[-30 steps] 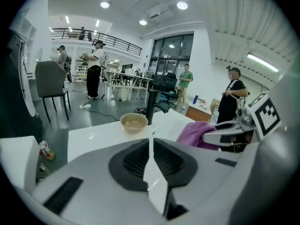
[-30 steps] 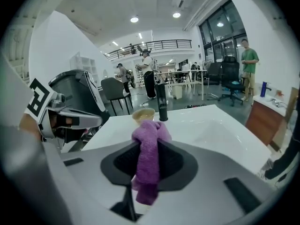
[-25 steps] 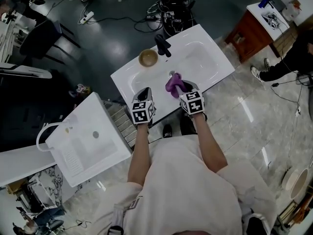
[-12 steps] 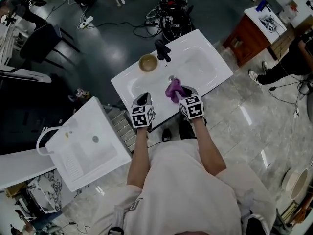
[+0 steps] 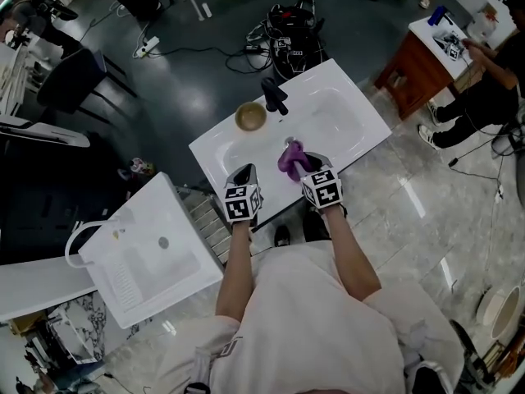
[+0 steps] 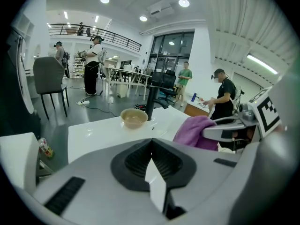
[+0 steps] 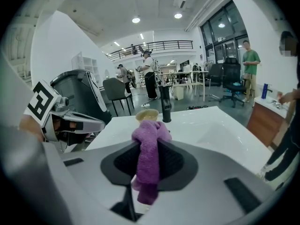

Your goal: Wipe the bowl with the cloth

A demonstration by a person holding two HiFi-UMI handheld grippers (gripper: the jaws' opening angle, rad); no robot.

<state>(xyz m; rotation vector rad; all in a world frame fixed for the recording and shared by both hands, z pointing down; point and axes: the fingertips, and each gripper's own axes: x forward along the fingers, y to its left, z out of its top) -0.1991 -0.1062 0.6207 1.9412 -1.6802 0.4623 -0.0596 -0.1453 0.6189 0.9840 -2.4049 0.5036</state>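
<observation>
A tan bowl stands on the white sink top, left of the black faucet. My right gripper is shut on a purple cloth, which hangs bunched over the near part of the basin. In the right gripper view the cloth fills the gap between the jaws, with the bowl beyond it. My left gripper hovers over the sink's near edge, shut and holding nothing. In the left gripper view the bowl lies ahead of it and the cloth to the right.
A second white sink unit sits on the floor at the left. Cables and gear lie behind the sink. A wooden cabinet and a person are at the right, and several people stand farther off.
Both grippers and the cloth stay over the sink's near edge; only the head view has shifted slightly.
</observation>
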